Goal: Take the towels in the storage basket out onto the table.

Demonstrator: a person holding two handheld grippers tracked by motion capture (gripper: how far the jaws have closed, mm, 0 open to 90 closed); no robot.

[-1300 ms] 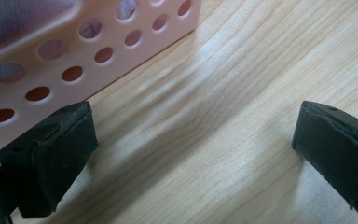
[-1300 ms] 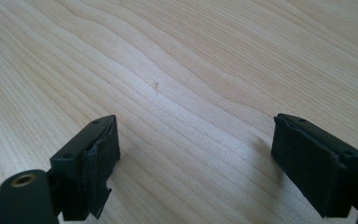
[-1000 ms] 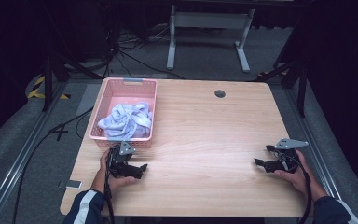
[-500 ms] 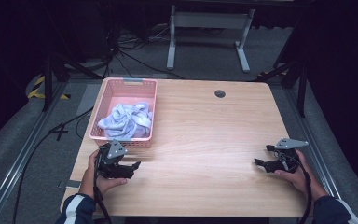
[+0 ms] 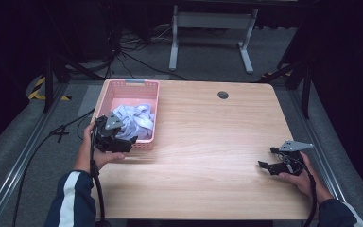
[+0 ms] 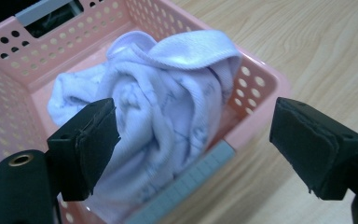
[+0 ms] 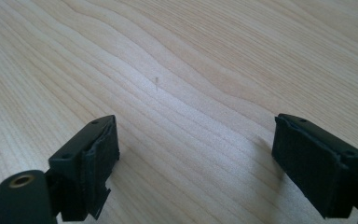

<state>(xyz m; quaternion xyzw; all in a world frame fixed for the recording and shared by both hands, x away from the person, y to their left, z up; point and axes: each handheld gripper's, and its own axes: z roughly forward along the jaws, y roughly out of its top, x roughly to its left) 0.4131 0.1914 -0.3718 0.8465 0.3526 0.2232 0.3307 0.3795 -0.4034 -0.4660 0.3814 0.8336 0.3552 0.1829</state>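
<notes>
- Tabletop (image 5: 203,142) of pale wood grain, with 1 round grommet (image 5: 223,95) near its far edge.
- Pink perforated basket (image 5: 111,90) at the far-left corner holds a crumpled white cloth (image 5: 132,120).
- Left gripper (image 5: 123,142) hovers at the basket's near rim, jaws wide apart.
- Right gripper (image 5: 268,164) sits low over bare wood, jaws spread.
- Dark room beyond: grey floor, cables, a metal stand (image 5: 210,21).

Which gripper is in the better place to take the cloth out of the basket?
Left. The left gripper hangs open at the basket rim, jaws aimed at the cloth. The right gripper is open over bare table, far across.
</notes>
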